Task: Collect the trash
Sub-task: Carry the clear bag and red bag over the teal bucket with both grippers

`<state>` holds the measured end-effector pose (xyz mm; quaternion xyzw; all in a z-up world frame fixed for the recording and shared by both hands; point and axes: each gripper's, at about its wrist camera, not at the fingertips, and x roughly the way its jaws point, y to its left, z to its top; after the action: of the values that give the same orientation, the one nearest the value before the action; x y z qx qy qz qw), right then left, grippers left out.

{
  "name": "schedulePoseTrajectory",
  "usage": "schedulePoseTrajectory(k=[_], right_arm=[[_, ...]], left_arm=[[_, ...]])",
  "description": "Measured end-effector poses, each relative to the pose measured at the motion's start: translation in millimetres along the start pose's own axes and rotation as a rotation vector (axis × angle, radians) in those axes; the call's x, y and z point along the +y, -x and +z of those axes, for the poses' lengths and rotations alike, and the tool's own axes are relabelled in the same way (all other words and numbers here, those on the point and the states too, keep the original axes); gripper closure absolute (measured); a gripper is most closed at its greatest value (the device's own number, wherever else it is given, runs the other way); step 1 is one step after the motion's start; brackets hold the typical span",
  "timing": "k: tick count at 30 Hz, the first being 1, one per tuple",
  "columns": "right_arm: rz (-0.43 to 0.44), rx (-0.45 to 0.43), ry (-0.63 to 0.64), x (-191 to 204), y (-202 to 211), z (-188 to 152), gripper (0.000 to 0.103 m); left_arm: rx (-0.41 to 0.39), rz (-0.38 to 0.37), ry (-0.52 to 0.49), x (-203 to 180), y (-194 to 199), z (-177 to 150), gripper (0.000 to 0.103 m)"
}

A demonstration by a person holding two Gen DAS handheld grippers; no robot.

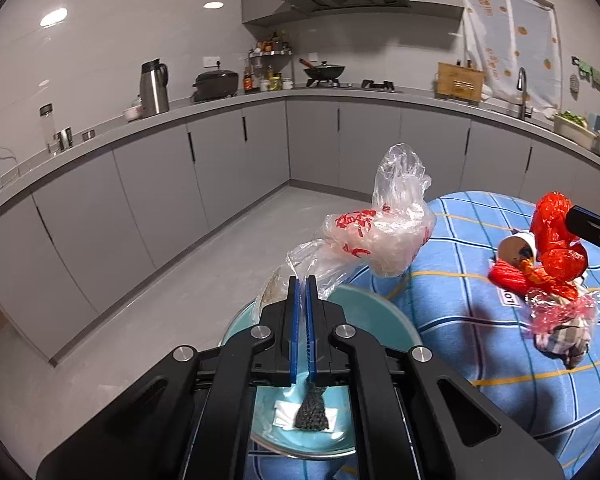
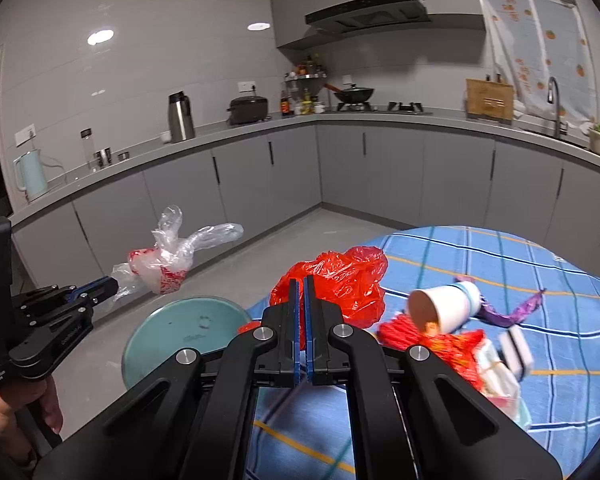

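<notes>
My left gripper (image 1: 302,280) is shut on a clear plastic bag with red print (image 1: 380,236) and holds it in the air above a teal round bin (image 1: 384,320); the bag also shows in the right wrist view (image 2: 168,264). The bin (image 2: 172,332) holds white tissue and a dark mesh scrap (image 1: 311,410). My right gripper (image 2: 301,280) is shut on a red plastic bag (image 2: 340,280), lifted over the table edge. A tipped paper cup (image 2: 444,306), red wrappers (image 2: 452,350) and other scraps lie on the blue checked tablecloth (image 2: 540,280).
Grey kitchen cabinets (image 1: 220,168) run along the far walls, with a thermos (image 1: 154,88), kettle (image 2: 30,176), cooker, wok and sink tap on the counter. Grey floor (image 1: 204,280) lies between cabinets and table.
</notes>
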<state>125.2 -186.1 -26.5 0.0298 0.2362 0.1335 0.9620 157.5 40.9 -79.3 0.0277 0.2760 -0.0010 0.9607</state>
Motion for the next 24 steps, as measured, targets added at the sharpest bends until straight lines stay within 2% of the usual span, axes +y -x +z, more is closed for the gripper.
schedulePoseTrajectory(k=[13, 24], right_arm=[[0.113, 0.008, 0.045, 38, -19, 5, 0.1], [0.194, 0.056, 0.074, 63, -45, -3, 0.1]], left_arm=[[0.033, 0.044, 0.036, 25, -7, -9, 0.1], [0.077, 0.06, 0.059, 37, -23, -19, 0.099]])
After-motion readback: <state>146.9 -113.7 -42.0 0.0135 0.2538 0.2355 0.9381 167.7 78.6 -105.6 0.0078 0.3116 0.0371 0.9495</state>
